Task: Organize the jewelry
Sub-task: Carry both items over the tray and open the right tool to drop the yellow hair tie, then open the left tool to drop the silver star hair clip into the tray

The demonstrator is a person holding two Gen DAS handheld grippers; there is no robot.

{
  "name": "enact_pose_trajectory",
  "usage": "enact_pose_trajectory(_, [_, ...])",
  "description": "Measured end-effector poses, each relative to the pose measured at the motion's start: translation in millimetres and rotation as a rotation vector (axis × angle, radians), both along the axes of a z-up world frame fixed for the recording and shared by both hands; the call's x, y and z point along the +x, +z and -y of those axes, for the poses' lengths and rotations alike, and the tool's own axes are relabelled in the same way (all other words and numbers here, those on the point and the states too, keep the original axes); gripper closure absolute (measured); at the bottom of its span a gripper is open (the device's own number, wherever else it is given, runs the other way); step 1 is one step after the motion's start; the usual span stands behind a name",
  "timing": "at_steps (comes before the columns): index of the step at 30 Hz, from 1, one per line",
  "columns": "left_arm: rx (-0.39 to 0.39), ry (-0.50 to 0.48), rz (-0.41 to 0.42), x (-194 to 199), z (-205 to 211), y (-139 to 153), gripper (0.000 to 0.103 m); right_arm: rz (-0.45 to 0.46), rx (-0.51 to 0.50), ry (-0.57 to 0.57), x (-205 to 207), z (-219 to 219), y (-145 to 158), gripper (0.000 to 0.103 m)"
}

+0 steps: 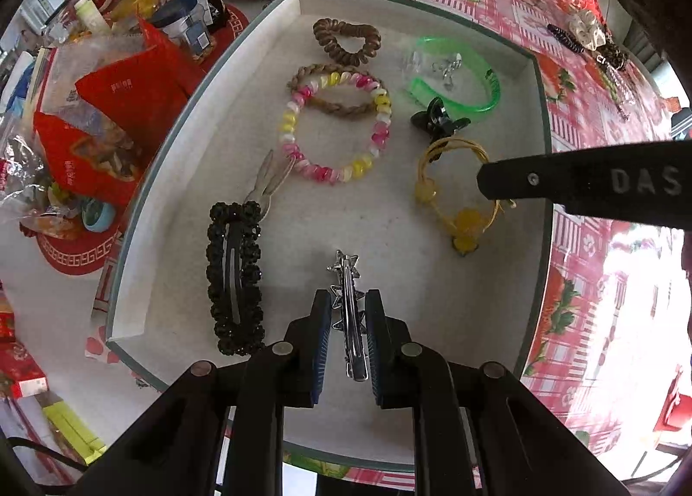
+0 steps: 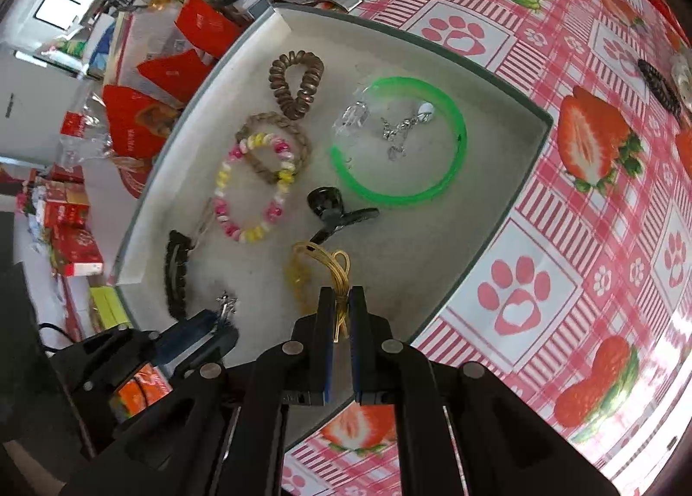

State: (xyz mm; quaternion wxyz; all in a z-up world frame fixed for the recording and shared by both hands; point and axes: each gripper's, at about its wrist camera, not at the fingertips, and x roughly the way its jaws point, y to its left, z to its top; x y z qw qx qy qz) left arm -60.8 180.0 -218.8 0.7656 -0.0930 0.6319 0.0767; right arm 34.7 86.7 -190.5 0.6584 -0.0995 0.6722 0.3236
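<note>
Left wrist view: the left gripper (image 1: pixel 348 314) sat low over the white tray (image 1: pixel 432 288), jaws drawn in narrow on either side of a silver star hair clip (image 1: pixel 349 314). The clip lay lengthwise between the blue pads (image 1: pixel 322 344); whether the pads actually touched it could not be told. At 9 o'clock from the clip lay a black beaded snap clip (image 1: pixel 235 275), just beside the left pad. At 12 o'clock — a pink, yellow and white spiral hair tie (image 1: pixel 337 128), overlapping a braided tan hair tie (image 1: pixel 302 76). Beyond those, a brown spiral hair tie (image 1: pixel 346 41). At 1 o'clock were a green bangle (image 1: pixel 458 104) with a small silver chain (image 1: pixel 447 67) inside its ring, and a black claw clip (image 1: pixel 439 121) touching the bangle's near edge. One finger of the right gripper entered from 3 o'clock, over a yellow corded bracelet (image 1: pixel 454 201).

Right wrist view: the right gripper (image 2: pixel 341 310) was closed tight on the yellow corded bracelet (image 2: pixel 320 271), cords pinched between the pads, the rest of the loop trailing toward 11 o'clock on the tray (image 2: pixel 432 262) floor. The left gripper (image 2: pixel 216 329) showed at 9 o'clock with the star clip's tip (image 2: pixel 227 303) poking out. The tray rested on a strawberry-and-paw-print tablecloth (image 2: pixel 584 236) — more hair ties (image 2: pixel 657 85) lay well apart on it at 2 o'clock.
</note>
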Motion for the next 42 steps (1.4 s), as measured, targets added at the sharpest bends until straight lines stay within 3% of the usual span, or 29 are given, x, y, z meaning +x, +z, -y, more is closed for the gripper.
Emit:
enact_pose_trajectory(14, [0.028,-0.020,-0.023,5,2,-3,0.080,0.004,-0.037,0.000,0,-9,-16,0.094])
enact_pose_trajectory(19, [0.032,-0.013,-0.025,7,2,-2,0.080,0.005,-0.030,0.008,-3,-16,-15,0.069])
enact_pose_trajectory(28, [0.047,-0.011,-0.012,7,2,5,0.080,0.014,0.000,-0.016,1,-14,-2,0.068])
enact_pose_trajectory(35, [0.065,-0.028,0.000,8,6,9,0.080,0.105,0.012,-0.070,4,1,30,0.068])
enact_pose_trajectory(42, [0.056,-0.037,0.005,11,10,13,0.080,0.097,0.022,-0.125,3,26,41,0.068])
